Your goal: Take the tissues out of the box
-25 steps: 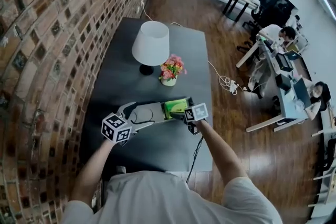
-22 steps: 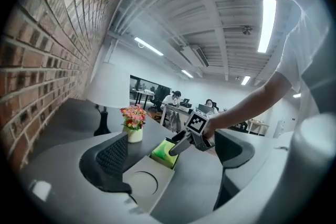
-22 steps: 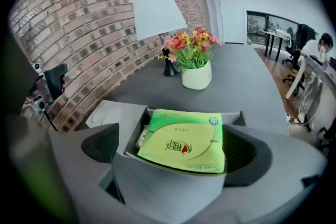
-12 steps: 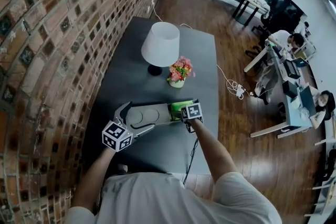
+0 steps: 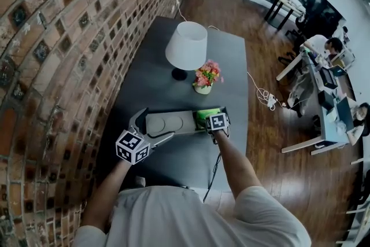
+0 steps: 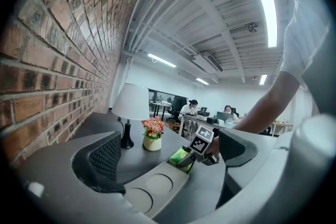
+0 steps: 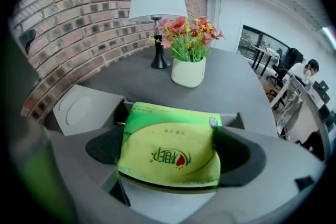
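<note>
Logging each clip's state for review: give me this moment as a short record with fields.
surface: dark table
box: grey, lid shifted aside
contents: green tissue pack lying in the open end
right gripper: jaws closing on the tissue pack's sides
left gripper: jaws wide apart around the lid, not gripping
nearby: lamp, potted flowers

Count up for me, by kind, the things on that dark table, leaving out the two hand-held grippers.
lamp: 1
pot of flowers: 1
grey box: 1
green tissue pack, lying in the box: 1
Total: 4
</note>
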Demonstrator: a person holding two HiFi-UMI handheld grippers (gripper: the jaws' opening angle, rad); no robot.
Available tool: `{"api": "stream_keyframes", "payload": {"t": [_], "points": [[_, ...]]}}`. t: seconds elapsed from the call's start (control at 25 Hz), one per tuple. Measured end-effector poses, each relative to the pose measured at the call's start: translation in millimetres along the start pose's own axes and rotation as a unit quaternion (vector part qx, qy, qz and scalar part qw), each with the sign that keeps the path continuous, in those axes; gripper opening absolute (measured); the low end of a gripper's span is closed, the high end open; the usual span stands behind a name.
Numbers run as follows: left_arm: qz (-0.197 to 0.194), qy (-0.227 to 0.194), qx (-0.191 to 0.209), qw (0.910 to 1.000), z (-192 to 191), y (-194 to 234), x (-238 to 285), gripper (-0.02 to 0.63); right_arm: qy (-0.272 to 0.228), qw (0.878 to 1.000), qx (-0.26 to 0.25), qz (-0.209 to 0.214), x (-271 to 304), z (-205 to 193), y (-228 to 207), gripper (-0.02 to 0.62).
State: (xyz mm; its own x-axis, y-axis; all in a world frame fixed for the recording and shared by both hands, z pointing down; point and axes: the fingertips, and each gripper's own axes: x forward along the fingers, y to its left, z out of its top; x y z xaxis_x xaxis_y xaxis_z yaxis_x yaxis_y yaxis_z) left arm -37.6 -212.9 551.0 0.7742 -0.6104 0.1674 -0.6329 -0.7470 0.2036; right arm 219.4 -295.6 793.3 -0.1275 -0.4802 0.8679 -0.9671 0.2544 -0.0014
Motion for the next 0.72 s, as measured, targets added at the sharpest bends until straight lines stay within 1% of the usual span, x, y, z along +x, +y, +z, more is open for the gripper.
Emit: {"api": "stream_keyframes", "payload": {"t": [0.12,0.2,0.32,0.44,0.56,0.64,0.72], "points": [[-0.003,0.002,-0.003,1.0,-3.1,-4.3,-2.0,0.563,-0.005,1.0,-0.009,0.001,-3.5,2.0,0.8,0.516],[-0.006,0.001,-0.003,1.0,-3.2,-7.5,-2.9,0.563,-0.014,1.0,0.005,0.01,-7.1,2.2,1.7,0.508],[-0.007,-0.004,-0.006,0.9999,-1.5,-11.8,-4.8,0.563,-0.046,0.998,0.031,0.022,-19.2,7.1,0.2,0.505],[-0.01,-0.011,-0.007,0.9999,0.4,-13.9,-5.2,0.563,-0.095,0.994,0.03,0.034,-39.3,24.0,3.2,0.504],[-0.014,-0.02,-0.009,0.9997,5.3,-15.3,-3.7,0.563,-0.147,0.987,0.02,0.055,-64.7,42.2,11.4,0.503],[-0.015,-0.026,-0.011,0.9995,10.7,-15.6,-2.2,0.563,-0.184,0.981,0.019,0.065,-83.6,51.8,13.2,0.503],[-0.016,-0.029,-0.011,0.9994,16.3,-13.4,0.7,0.557,-0.226,0.971,0.022,0.07,-109.8,64.6,14.3,0.503]]}}
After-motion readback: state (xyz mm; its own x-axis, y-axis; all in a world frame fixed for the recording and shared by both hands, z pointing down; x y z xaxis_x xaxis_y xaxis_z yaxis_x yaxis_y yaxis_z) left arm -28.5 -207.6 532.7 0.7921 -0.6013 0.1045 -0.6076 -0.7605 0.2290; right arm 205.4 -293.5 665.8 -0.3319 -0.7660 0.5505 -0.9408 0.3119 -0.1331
